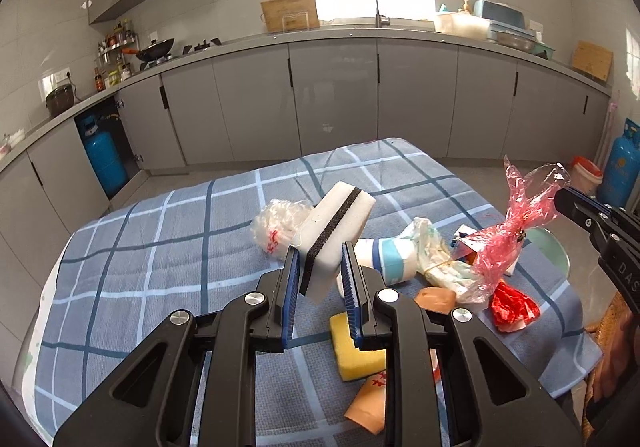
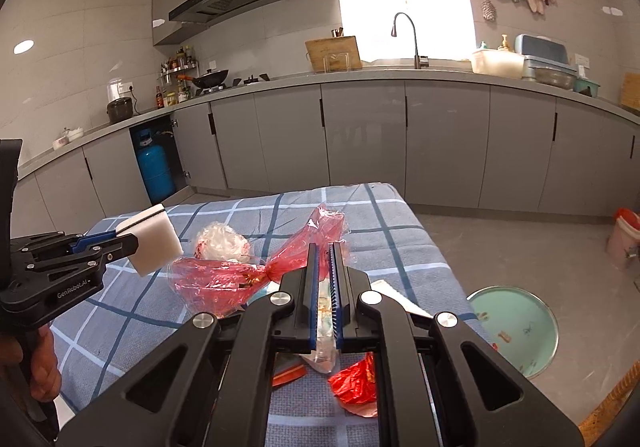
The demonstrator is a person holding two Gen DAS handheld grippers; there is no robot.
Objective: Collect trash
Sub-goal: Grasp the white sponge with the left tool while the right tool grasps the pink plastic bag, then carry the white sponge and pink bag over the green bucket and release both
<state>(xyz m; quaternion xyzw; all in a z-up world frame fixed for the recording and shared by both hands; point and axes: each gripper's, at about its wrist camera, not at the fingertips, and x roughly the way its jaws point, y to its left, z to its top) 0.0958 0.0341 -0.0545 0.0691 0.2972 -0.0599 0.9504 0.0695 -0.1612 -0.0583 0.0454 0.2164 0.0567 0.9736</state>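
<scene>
Clamped at lower centre of the left wrist view: left gripper (image 1: 319,279), its blue pads pinching the white sponge block (image 1: 340,231) by its lower end, dark middle stripe facing the lens, block tilted up and right, clear of the checked tablecloth (image 1: 132,247). Judged light, soft and springy; gripped across the flat faces as now, unlikely to slip, though liable to pivot if held only at the tip.

Lower centre of the right wrist view: right gripper (image 2: 325,287), jaws pressed nearly together on the twisted neck of the red cellophane wrapper (image 2: 224,279), which balloons out left of the fingers above the cloth. Judged featherlight, crinkly and slick; the twisted neck looks the surest hold, the puffed body likely to crush or slide.

Both tools angled gently downward toward the cloth, right one entering the left view from the right edge, left one entering the right view from the left edge with a hand (image 2: 36,363) on its grip at lower left.

Left on the table, centre of the left view: clear plastic bag (image 1: 276,227), yellow sponge (image 1: 352,351), crumpled red scrap (image 1: 514,307). Green round basin (image 2: 520,331) on the floor at lower right of the right view.
</scene>
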